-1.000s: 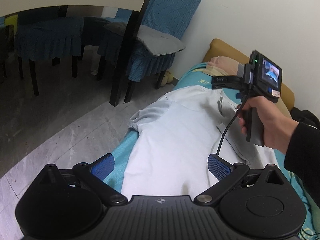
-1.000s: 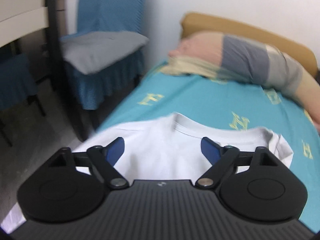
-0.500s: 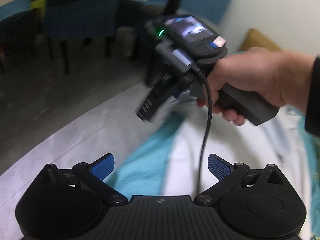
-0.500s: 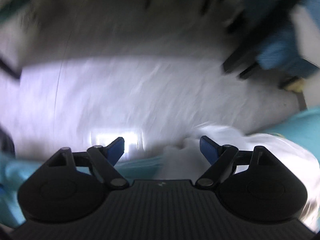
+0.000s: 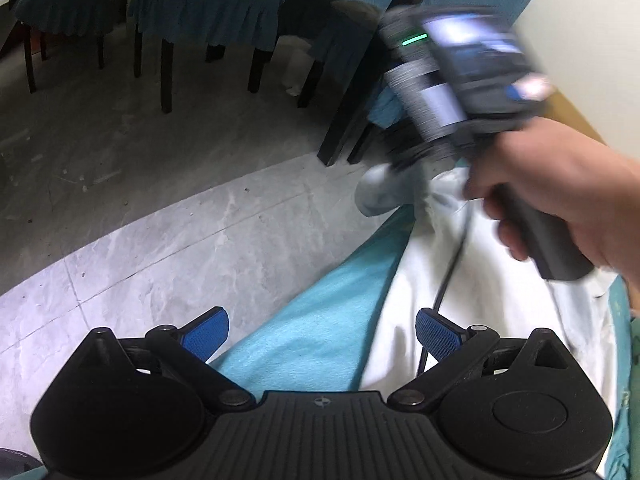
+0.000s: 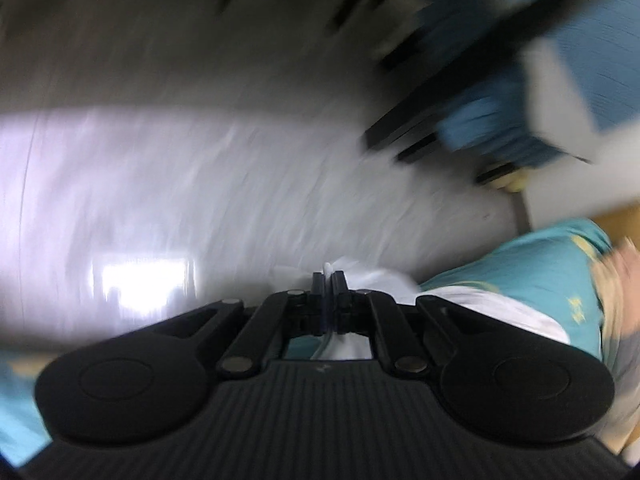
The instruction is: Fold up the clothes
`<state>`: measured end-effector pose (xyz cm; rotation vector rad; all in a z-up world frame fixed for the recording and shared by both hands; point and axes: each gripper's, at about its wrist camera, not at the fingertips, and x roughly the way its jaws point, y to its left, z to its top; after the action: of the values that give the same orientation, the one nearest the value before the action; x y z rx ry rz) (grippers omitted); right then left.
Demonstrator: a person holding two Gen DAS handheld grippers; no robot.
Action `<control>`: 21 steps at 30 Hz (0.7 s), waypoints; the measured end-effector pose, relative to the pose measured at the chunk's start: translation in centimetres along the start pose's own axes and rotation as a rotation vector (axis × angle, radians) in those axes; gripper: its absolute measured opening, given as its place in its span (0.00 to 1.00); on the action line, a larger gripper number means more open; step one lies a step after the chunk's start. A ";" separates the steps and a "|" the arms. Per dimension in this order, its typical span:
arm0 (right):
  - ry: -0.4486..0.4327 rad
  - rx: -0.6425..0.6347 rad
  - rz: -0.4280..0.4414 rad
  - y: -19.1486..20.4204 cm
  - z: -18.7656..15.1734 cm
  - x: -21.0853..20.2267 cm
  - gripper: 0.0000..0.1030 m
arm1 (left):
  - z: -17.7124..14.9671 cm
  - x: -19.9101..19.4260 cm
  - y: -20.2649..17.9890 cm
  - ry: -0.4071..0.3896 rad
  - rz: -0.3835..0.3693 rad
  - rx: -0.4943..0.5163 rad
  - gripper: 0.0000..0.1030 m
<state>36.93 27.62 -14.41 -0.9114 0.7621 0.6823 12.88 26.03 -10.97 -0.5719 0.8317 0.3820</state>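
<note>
The white T-shirt (image 5: 472, 300) lay spread on a bed covered by a turquoise sheet (image 5: 320, 336), its body smooth and pale with a few soft creases, running from the near edge of the left wrist view toward the far right. Its far left sleeve (image 5: 380, 196) hung bunched and greyish over the bed's edge, above the grey marble-patterned floor (image 5: 180, 232).

The right gripper (image 6: 329, 280) had its jaws pressed together on a pinch of that white cloth, a small tuft poking out just beyond the tips. In the left wrist view the same tool appeared blurred, held by the person's right hand (image 5: 560, 196) over the sleeve, with a green light and a small lit screen on its back (nothing on that screen could be read).

The left gripper (image 5: 320, 332) stood wide open with nothing between its blue pads (image 5: 206, 334), hovering over the near edge of the sheet, where turquoise met the shirt's hem.

The sheet carried yellow printed motifs (image 6: 576, 308), too smeared to read. A small round emblem sat on each gripper's ribbed body, illegible. Chairs with blue skirted covers (image 5: 208, 4) stood on the far side of the floor.
</note>
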 end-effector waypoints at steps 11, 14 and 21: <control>-0.391 0.747 -0.534 -13.2 -18.6 -12.1 0.06 | -3.0 -3.6 -4.7 -0.119 -0.147 0.225 0.98; -0.315 0.969 -0.593 -14.4 -26.2 -11.5 0.06 | -4.2 -3.8 -6.3 -0.104 -0.171 0.307 0.98; -0.185 1.156 -0.335 -14.9 -33.8 -9.3 0.10 | -7.1 -2.9 -9.0 -0.075 -0.158 0.450 0.98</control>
<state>34.03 -10.39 -13.89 0.0958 0.6651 -0.0365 11.67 14.38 -9.61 -0.2002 0.7635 0.0641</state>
